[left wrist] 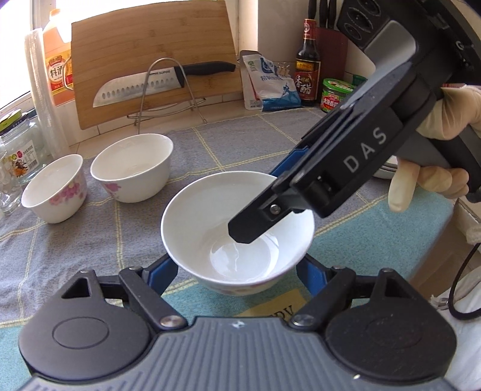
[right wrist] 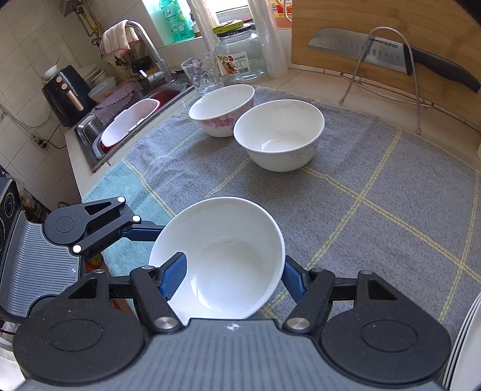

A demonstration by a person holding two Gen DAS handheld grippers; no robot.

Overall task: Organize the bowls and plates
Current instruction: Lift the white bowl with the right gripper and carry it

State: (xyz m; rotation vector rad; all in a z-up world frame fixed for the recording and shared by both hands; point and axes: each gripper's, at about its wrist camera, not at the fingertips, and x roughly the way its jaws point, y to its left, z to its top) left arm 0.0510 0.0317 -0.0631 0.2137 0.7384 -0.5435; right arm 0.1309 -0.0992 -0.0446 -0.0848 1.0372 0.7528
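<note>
Both grippers grasp one white bowl point(left wrist: 237, 231) above the cloth-covered tabletop point(right wrist: 390, 186): left gripper point(left wrist: 237, 270) fingers clenched around its base, right gripper point(right wrist: 234, 276) fingers pinching its rim, two other bowls point(right wrist: 279, 135) standing nearby.

Beyond the jaws, a tiled counter point(right wrist: 300, 81) carries a grey checked cloth point(right wrist: 375, 186). A bamboo cutting board point(left wrist: 150, 60) leans on the far wall. Far left of the jaws lies a steel sink point(right wrist: 90, 129) below cream wall tiles point(right wrist: 27, 45); daylight enters through a window point(right wrist: 228, 6).
</note>
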